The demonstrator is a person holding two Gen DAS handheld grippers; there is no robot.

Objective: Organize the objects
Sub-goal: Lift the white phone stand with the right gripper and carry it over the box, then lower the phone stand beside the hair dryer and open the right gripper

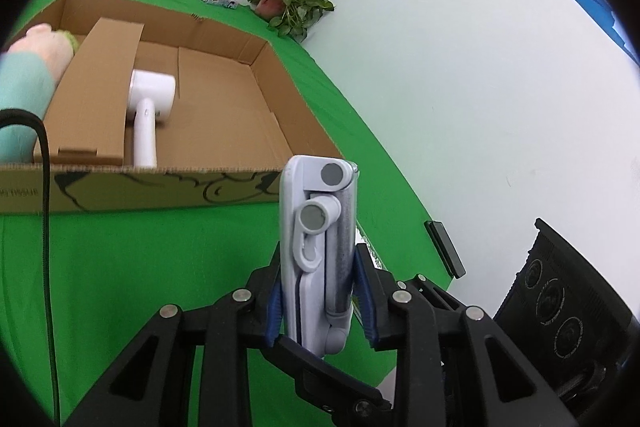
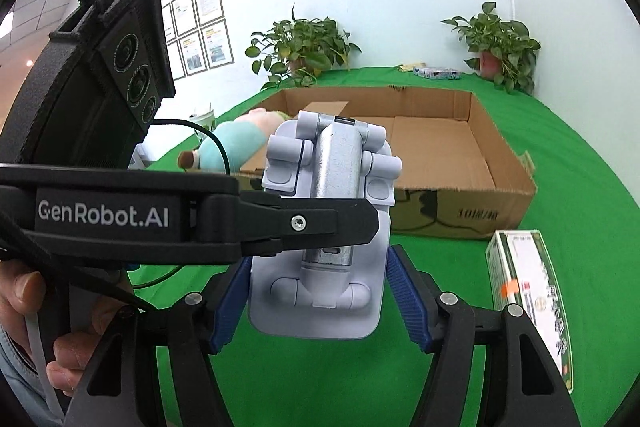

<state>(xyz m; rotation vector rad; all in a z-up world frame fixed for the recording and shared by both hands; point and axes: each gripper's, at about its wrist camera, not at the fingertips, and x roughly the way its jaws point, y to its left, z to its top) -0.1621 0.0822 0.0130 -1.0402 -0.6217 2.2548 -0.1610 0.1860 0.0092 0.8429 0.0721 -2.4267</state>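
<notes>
Both grippers, left gripper (image 1: pixel 318 297) and right gripper (image 2: pixel 318 303), are clamping the folded phone stand (image 1: pixel 316 251); keeping it level, carrying it over the cardboard box (image 1: pixel 224 187) wall seems wise.

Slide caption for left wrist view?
Left gripper clamps a folded white phone stand before the open cardboard box.

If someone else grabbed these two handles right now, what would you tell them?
Left gripper: shut on the folded stand, pinching its thickness.
Right gripper: pads against the stand's side edges, apparently gripping too.
Stand: held above the cloth, short of the cardboard box.
Done: white hair dryer lies in the box; plush toy by its end, inside or not unclear.
Left: box the stand, then probably the carton on the cloth.
</notes>
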